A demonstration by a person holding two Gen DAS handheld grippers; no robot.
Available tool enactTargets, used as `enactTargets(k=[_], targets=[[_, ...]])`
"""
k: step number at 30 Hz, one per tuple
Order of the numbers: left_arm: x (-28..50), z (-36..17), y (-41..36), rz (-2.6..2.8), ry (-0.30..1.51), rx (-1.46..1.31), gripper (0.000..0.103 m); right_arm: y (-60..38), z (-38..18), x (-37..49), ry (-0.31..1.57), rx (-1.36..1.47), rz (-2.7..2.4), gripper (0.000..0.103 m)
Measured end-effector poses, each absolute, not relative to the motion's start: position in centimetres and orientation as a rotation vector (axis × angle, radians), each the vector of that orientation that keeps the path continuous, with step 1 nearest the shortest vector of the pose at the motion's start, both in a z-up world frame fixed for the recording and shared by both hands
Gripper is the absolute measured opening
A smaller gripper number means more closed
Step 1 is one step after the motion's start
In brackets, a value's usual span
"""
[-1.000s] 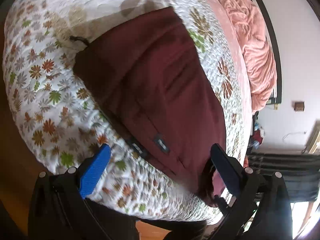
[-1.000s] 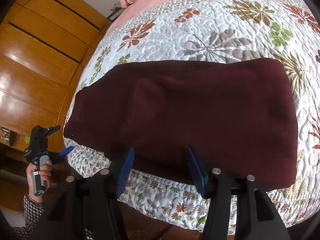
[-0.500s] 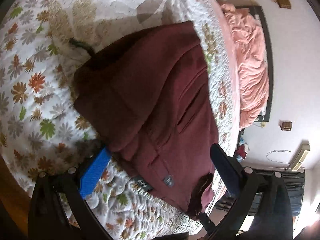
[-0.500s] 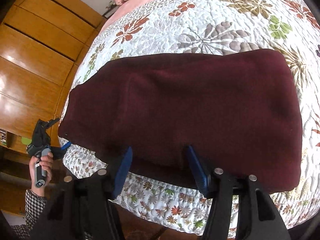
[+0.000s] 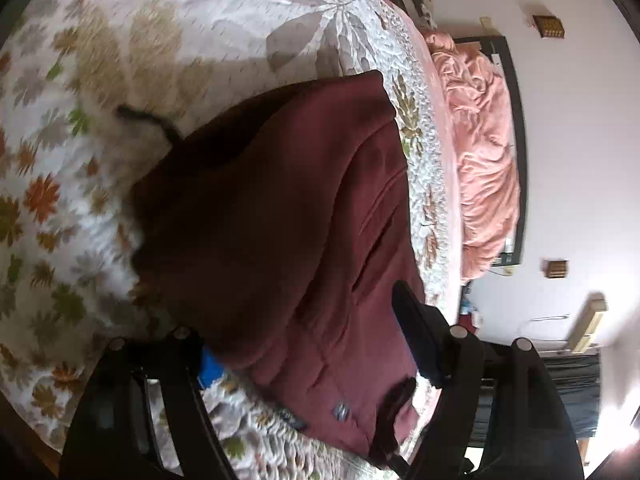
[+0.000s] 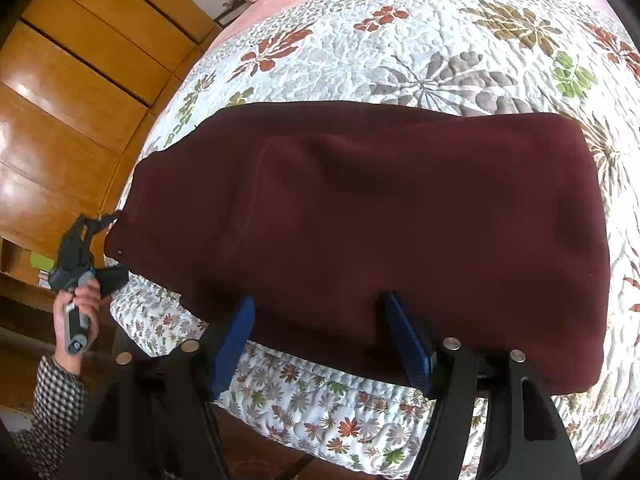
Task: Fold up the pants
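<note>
Maroon pants [image 6: 380, 220] lie folded into a wide rectangle on the floral quilt [image 6: 440, 40]; in the left wrist view the pants [image 5: 280, 220] show a pocket seam and a small label [image 5: 340, 410]. My left gripper [image 5: 304, 328] is closing around their near corner: the blue pad [image 5: 208, 364] sits half under the fold and the other finger stands over the cloth. In the right wrist view a hand holds that left gripper [image 6: 114, 248] at the pants' left end. My right gripper [image 6: 319, 300] is opening, with the pants' near edge between its blue pads.
A black drawstring [image 5: 148, 120] trails from the pants onto the quilt. A crumpled pink blanket [image 5: 484, 168] lies at the head of the bed. Wooden wardrobe doors [image 6: 72, 100] stand left of the bed. The bed's edge runs just below both grippers.
My left gripper has dropped closer to the pants' corner and its jaws have narrowed, the blue pad slipping under the fold. The right gripper's jaws have widened slightly; it has stayed in place.
</note>
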State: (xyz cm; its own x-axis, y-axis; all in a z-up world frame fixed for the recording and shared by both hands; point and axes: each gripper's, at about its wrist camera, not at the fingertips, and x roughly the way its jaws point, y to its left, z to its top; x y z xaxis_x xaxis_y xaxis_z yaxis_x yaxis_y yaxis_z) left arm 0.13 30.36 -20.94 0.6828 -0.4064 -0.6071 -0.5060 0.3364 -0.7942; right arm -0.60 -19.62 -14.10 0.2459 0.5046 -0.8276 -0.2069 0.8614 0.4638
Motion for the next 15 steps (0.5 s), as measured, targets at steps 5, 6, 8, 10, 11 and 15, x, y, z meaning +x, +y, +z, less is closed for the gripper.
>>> enactTargets(k=[5, 6, 8, 10, 11, 15], targets=[[-0.1, -19.7, 30.4, 0.082, 0.832, -1.26, 0.028, -19.8, -14.2, -0.6, 1.231, 0.298, 0.5, 0.069], [0.0, -19.7, 30.4, 0.094, 0.843, -1.242, 0.028, -19.8, -14.2, -0.6, 1.23, 0.296, 0.5, 0.069], [-0.2, -20.6, 30.7, 0.114, 0.865, -1.254, 0.031, -19.6, -14.3, -0.6, 1.227, 0.285, 0.499, 0.069], [-0.4, -21.8, 31.2, 0.112, 0.868, -1.309, 0.031, -19.6, -14.3, -0.7, 1.223, 0.282, 0.501, 0.07], [-0.6, -22.1, 31.4, 0.109, 0.862, -1.321, 0.03, -19.7, -14.3, -0.7, 1.221, 0.285, 0.504, 0.07], [-0.8, -20.7, 30.9, 0.111, 0.829, -1.292, 0.027, -19.9, -14.3, -0.6, 1.224, 0.316, 0.509, 0.07]])
